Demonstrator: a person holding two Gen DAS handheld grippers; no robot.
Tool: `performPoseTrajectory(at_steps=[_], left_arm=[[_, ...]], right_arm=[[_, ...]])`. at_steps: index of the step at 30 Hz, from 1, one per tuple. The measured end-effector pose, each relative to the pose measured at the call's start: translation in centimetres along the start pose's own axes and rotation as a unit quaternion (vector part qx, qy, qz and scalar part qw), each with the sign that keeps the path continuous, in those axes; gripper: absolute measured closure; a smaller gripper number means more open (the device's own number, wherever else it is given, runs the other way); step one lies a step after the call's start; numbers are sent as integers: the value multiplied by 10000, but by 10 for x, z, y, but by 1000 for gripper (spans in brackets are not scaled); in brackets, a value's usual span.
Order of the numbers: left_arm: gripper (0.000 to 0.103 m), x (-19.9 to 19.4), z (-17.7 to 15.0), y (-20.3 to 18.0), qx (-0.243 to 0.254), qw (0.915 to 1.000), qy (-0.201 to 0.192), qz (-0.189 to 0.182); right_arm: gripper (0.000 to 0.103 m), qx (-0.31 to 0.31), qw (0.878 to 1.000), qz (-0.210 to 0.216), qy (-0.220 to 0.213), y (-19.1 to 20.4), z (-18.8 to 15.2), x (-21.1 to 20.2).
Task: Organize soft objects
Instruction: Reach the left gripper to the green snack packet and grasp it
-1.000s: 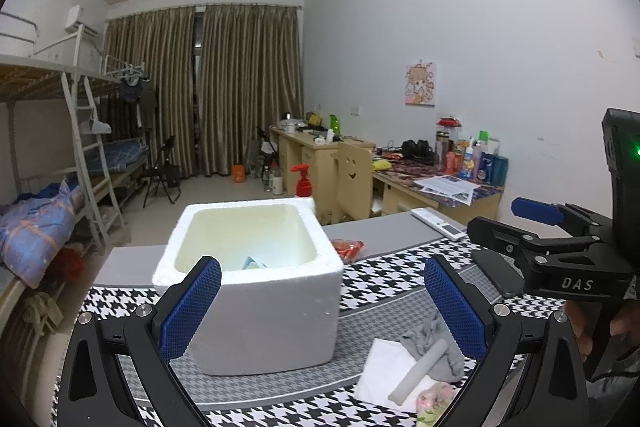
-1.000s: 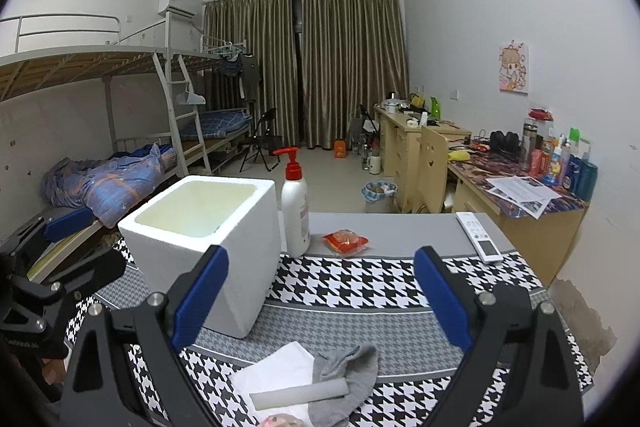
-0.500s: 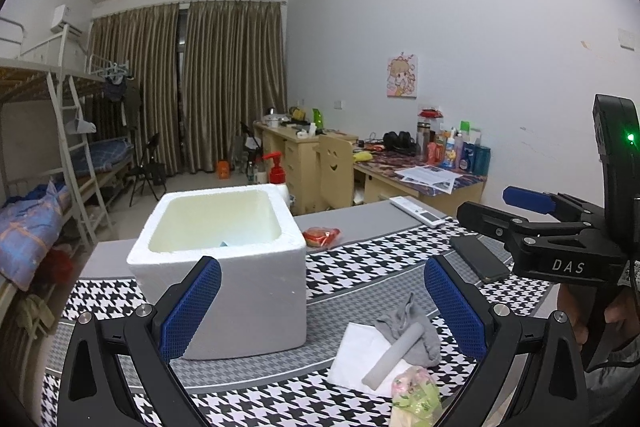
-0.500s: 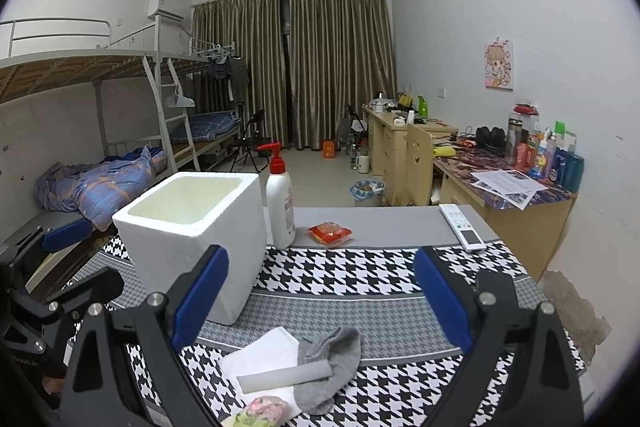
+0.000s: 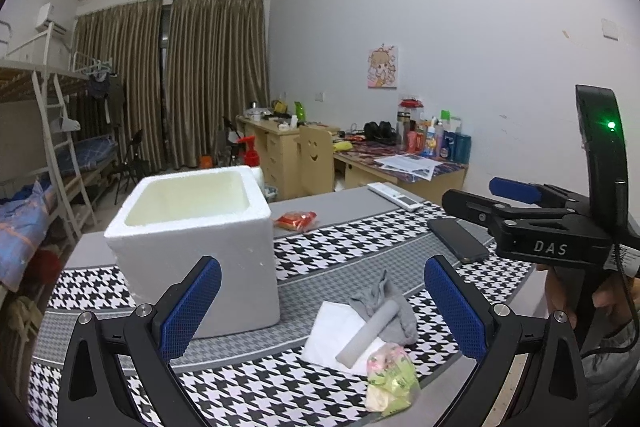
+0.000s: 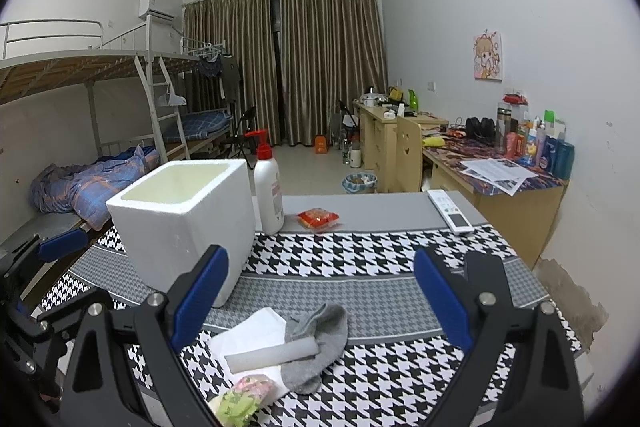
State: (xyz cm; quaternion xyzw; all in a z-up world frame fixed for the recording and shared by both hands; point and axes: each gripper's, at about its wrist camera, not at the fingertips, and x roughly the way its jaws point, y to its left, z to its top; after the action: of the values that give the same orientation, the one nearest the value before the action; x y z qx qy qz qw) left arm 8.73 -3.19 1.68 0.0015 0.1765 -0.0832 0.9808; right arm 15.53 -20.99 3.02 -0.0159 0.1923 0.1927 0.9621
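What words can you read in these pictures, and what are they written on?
"DAS": white letters on the black body of the right gripper.
Pump bottle label: too blurred to read.
Papers on the desk: too small to read.
Bottles by the wall: labels too small to read.

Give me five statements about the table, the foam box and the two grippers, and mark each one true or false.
1. The grey sock lies inside the white foam box. False: it lies on the houndstooth tablecloth, in front of the box.
2. Both the left gripper and the right gripper are open and hold nothing. True.
3. A grey foam roll lies across the sock and the white cloth. True.
4. The pump bottle has a blue pump. False: the pump is red.
5. The remote control is in the right gripper. False: it lies on the table's far right edge.
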Motion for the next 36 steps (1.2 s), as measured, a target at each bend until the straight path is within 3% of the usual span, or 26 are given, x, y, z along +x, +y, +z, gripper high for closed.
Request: performPoseTrajectory(at_steps=[36], left_arm=[[1, 44, -77, -39, 50, 9930, 1131, -328]], right_arm=[[7, 275, 9960, -277, 802, -26, -48, 23]])
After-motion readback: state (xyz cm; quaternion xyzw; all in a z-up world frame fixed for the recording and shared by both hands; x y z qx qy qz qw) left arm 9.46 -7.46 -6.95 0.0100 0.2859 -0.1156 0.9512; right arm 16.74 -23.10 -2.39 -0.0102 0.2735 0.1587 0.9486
